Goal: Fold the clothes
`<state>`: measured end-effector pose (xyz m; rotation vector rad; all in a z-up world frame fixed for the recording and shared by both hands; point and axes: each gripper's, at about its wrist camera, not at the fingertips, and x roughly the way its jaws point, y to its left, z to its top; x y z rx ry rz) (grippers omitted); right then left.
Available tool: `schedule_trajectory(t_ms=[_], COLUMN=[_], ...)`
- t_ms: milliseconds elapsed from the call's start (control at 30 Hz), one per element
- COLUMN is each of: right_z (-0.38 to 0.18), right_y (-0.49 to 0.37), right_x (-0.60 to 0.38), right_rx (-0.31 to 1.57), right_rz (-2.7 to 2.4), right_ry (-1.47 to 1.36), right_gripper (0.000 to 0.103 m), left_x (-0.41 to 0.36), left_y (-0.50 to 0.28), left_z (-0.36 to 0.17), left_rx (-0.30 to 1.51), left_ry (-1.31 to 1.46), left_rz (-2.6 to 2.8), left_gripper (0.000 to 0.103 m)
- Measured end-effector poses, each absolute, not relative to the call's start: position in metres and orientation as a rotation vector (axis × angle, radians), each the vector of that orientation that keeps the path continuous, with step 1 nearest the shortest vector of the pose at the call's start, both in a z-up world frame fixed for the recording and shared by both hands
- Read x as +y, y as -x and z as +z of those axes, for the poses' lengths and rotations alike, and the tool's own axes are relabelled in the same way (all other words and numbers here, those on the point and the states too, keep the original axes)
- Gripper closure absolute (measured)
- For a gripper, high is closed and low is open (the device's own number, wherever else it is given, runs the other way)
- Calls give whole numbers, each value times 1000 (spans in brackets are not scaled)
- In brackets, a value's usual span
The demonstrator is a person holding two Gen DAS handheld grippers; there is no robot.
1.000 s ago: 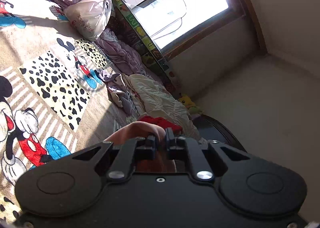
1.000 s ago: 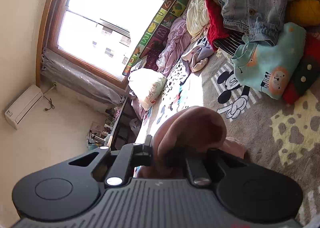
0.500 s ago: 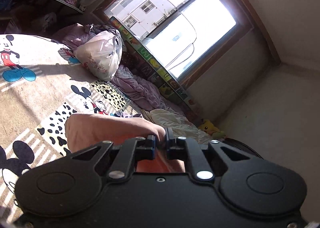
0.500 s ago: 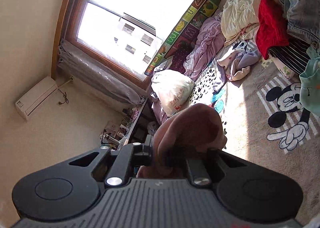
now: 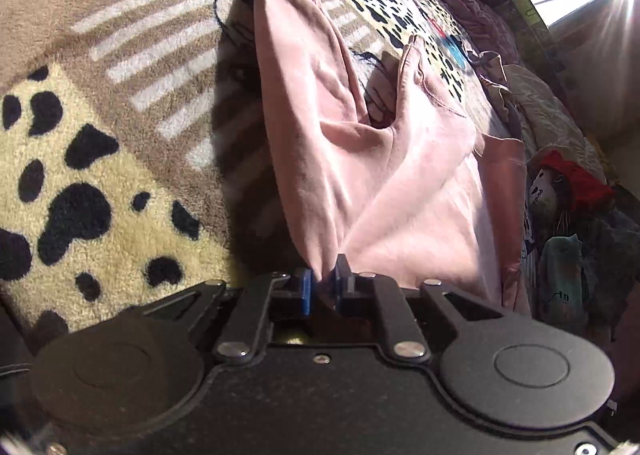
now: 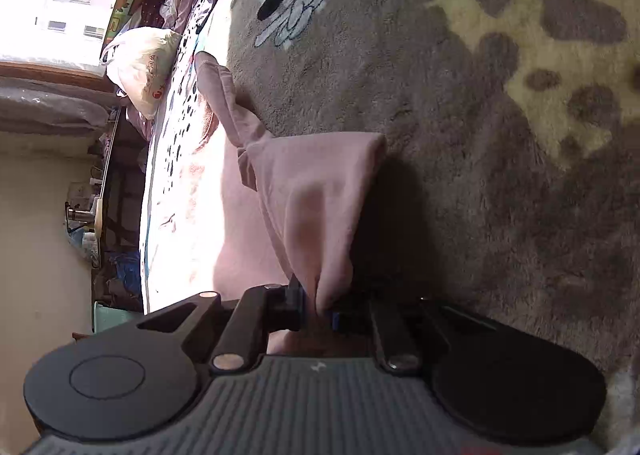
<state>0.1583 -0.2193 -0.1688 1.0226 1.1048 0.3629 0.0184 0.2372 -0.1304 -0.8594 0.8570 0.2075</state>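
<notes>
Pink sweatshirt [image 5: 372,159] lies partly spread on the patterned blanket [image 5: 92,159], its two sleeves reaching away toward the cuffs while the near edge is lifted off the blanket. The left hand-held gripper [image 5: 323,279] pinches a fold of that near edge, and its jaws, which have just been opening a little, stand narrow with the cloth between them. In the right wrist view the right hand-held gripper [image 6: 318,309] is closed narrow on another bunch of the sweatshirt [image 6: 316,195], which rises in a tent from the blanket [image 6: 500,159]. A white plastic bag [image 6: 140,67] sits near the window [image 6: 52,3]. A pile of other clothes [image 5: 568,195] lies beside the sweatshirt.
</notes>
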Motion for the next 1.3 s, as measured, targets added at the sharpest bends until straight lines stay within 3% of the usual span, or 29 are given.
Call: schedule_trajectory(t_ms=[100,167,233,433,500,533,700,833,900,967,1033,1300], right_z=[-160,-143,-127,-73,-59,-55,-73,-114,-127,-126,-112,-13], right_y=[-141,-135,-127,-94,-72,-59,-16,-8,-12,-20,-33,-131], right_x=[-231,-239,-246,-226,-197,-180,-108,-76,-74,-75,-83,-212], right_rx=[1065,1032,991,828,765,728,590,581,597,614,630,691], right_rz=[385,375,366,477,577,606,660,595,569,564,570,522], right_ry=[-1006,-914,-813,-277,-35,90,614,868,881,835,722,47], right_gripper=[78,60,53,52,43,39,38,45,60,86,90,91], left_x=[238,237,236,234,232,230,222,220,221,223,226,228], left_y=[-14,-9,-2,21,24,25,22,22,22,21,24,22], left_z=[-123,-116,-107,-94,-91,-90,-80,-79,-80,-83,-85,-87], left_rx=[856,846,823,774,772,770,757,756,761,766,765,767], left_ry=[852,835,814,840,860,869,867,871,873,877,883,895], left_rz=[210,216,229,231,210,200,157,142,141,141,145,125], left_gripper=[86,73,67,62,62,62,62,61,61,61,61,61])
